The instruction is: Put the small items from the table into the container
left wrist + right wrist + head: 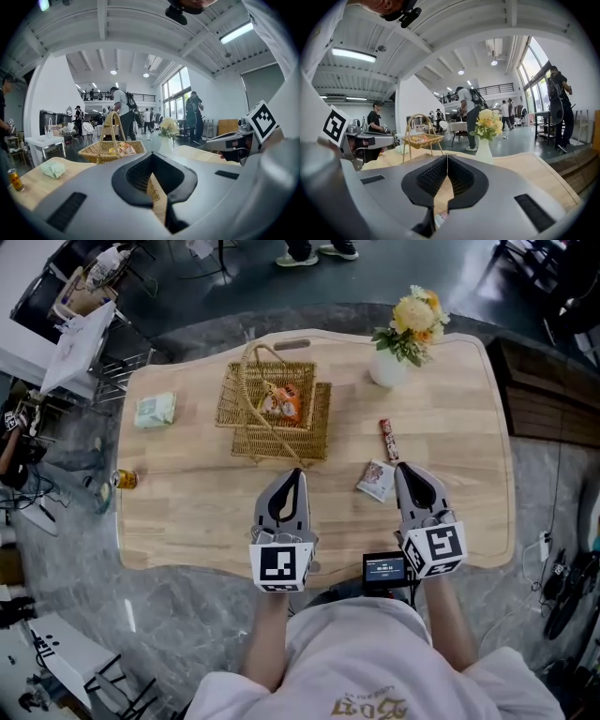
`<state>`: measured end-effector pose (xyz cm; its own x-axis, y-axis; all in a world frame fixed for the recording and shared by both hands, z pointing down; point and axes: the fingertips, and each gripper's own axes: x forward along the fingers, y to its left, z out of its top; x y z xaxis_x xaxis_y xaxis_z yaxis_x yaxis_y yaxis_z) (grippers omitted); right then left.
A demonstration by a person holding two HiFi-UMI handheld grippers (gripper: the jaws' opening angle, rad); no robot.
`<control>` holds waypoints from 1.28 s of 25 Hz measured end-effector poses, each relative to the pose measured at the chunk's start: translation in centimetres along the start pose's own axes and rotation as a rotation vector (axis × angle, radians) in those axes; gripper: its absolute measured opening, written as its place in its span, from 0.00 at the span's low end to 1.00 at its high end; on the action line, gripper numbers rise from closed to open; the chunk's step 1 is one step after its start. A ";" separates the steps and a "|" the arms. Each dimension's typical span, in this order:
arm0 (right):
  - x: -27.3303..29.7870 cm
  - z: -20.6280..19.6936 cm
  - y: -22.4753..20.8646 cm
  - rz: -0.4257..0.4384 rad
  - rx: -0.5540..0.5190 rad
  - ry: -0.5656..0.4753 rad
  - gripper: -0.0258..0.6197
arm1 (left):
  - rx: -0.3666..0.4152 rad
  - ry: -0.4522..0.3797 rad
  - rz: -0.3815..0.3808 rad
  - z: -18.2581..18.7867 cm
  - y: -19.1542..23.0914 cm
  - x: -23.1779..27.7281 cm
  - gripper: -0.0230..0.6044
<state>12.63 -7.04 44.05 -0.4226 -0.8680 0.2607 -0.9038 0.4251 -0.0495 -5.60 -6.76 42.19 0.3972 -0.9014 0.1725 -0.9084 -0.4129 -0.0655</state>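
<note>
Left tongs (295,474) and right tongs (403,470) are both pressed together with nothing between them, lower centre over the desk (187,521). Wicker basket (246,442), upper centre, holds an orange snack bag (281,401). Loose on the desk: green packet (155,411) upper left, can (125,479) at left edge, red bar (388,440) and sachet (377,480) near the right tongs' tip. Print on all of them is too small to read.

Woven wicker basket (247,439), smooth matt wooden table (187,512)
</note>
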 end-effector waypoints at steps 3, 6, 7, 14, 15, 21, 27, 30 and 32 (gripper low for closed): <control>0.1 -1.8 -0.5 -0.005 0.012 0.040 0.07 | -0.010 0.019 -0.013 -0.9 -0.4 0.7 0.03; 0.1 -3.6 -1.0 -0.009 0.021 0.076 0.07 | -0.012 0.040 -0.039 -1.9 -1.3 1.5 0.03; 0.1 -4.2 -0.9 0.001 0.017 0.085 0.07 | -0.007 0.051 -0.054 -2.4 -1.7 1.7 0.03; 0.8 -8.3 -0.8 0.064 -0.058 0.200 0.07 | -0.020 0.122 -0.103 -5.6 -3.3 3.0 0.03; 0.9 -9.0 -1.0 0.068 -0.056 0.217 0.07 | -0.022 0.131 -0.111 -6.1 -3.6 3.2 0.03; 1.3 -12.3 -1.8 0.070 -0.050 0.307 0.07 | -0.016 0.186 -0.156 -8.7 -4.9 4.5 0.03; 2.4 -15.3 -0.8 0.140 -0.045 0.396 0.19 | 0.005 0.236 -0.204 -11.0 -6.0 5.6 0.03; 3.1 -16.8 -0.2 0.165 -0.041 0.432 0.25 | -0.007 0.259 -0.217 -12.1 -6.3 6.2 0.03; 3.4 -18.0 0.0 0.174 -0.037 0.457 0.28 | -0.013 0.274 -0.229 -12.8 -6.6 6.6 0.03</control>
<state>12.47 -5.38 62.26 -0.4867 -0.5857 0.6482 -0.8160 0.5698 -0.0978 1.32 -8.28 56.37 0.5426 -0.7162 0.4389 -0.8020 -0.5970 0.0172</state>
